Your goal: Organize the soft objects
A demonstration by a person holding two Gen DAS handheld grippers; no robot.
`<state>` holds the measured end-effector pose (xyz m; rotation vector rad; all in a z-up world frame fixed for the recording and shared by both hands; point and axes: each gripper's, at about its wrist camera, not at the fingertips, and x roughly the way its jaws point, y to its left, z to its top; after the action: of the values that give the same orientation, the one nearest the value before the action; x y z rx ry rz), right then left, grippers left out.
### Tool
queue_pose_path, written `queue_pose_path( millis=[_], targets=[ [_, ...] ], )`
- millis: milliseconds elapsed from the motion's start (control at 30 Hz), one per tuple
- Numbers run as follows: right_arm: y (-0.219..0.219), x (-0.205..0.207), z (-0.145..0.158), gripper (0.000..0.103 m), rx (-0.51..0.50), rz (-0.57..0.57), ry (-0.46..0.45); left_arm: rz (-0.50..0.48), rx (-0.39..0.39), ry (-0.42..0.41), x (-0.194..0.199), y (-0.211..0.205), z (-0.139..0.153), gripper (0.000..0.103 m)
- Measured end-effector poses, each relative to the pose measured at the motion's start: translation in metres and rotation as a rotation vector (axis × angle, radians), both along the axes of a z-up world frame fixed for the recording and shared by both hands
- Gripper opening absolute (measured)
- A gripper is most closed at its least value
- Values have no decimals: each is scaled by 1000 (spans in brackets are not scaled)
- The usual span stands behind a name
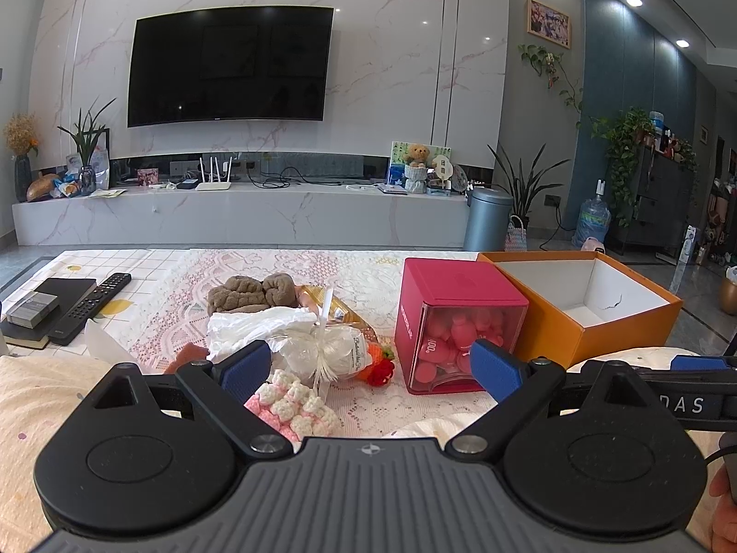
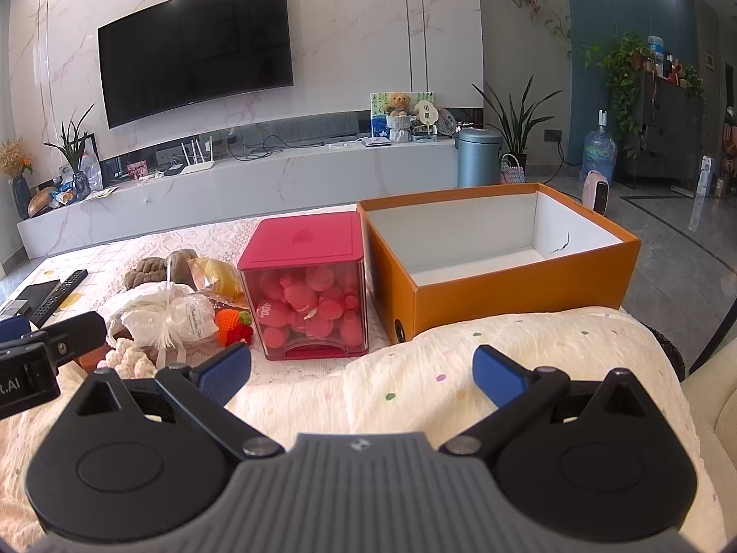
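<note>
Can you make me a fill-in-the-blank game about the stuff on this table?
1. The orange box has ____ inside it.
2. The pink container stands between the orange box and the pile of ____ things.
3. The fingers of the left gripper and the right gripper are both ____.
4. The remote control is ____ in colour.

Missing words: nothing; soft; open; black
</note>
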<state>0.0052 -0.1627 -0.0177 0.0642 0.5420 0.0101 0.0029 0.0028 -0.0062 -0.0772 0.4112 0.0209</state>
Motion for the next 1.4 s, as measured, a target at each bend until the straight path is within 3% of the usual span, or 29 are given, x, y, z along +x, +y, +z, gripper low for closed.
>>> queue_pose_path(
  millis=[667,900,1000,1133,1233,1400],
  targets=[
    [-1,0,-3,100,1,-5,8,-2,-2,5,0,-1,-4,103],
    [-1,2,-4,100,3,-16,15,-15,-17,45,-1,5,-11,103],
    [-2,1,-5,100,35,12,-3,-30,-66,80,1,15,-12,86],
    [2,9,-7,99,69,64,21,-38,-115,159,8,27,-16,81],
    [12,16,-10,85,53,114,57,-54,-126,190,11,34,-20,74],
    [28,29,-18,64,32,185,115,-53,-89,219,19,50,-21,73]
  ],
)
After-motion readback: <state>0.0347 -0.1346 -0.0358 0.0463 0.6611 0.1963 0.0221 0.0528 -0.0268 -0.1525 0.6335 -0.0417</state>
